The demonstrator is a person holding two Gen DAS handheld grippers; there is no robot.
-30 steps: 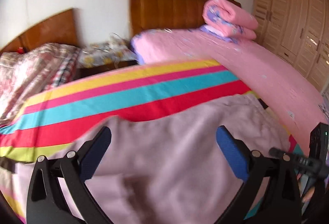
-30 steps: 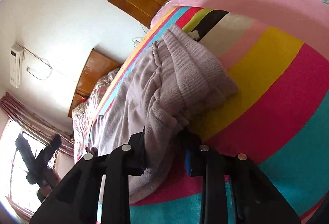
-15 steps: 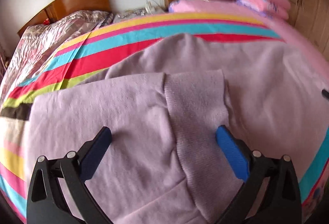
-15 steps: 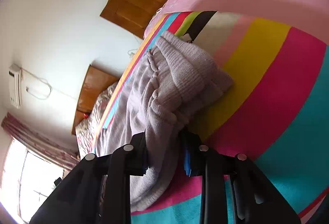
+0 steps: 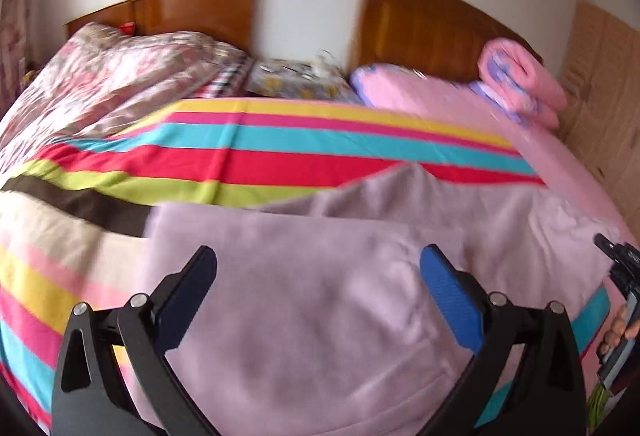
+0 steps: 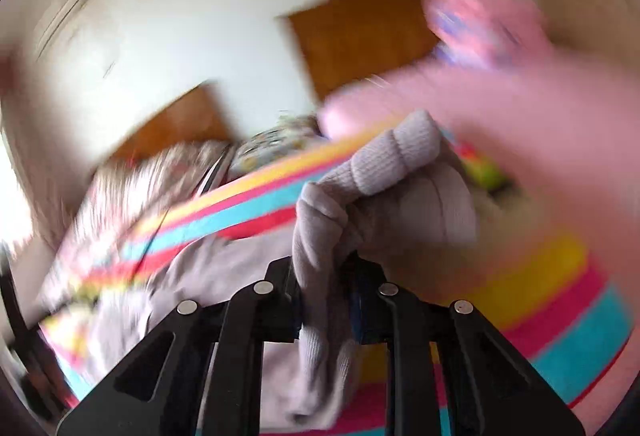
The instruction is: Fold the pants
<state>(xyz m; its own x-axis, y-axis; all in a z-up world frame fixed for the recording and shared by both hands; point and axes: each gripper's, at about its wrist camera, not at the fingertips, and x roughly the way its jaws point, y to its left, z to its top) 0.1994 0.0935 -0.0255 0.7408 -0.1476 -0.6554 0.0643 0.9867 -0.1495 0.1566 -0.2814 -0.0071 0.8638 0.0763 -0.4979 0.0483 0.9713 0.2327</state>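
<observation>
Left wrist view: left gripper (image 5: 318, 274), jaws spread wide and empty, above lilac pants (image 5: 320, 296) lying on the near part of a striped sheet (image 5: 260, 155).

Right wrist view, blurred: right gripper (image 6: 326, 300), jaws just closing, pinching a bunched ribbed part of the pants (image 6: 360, 195), lifted off the sheet.
</observation>
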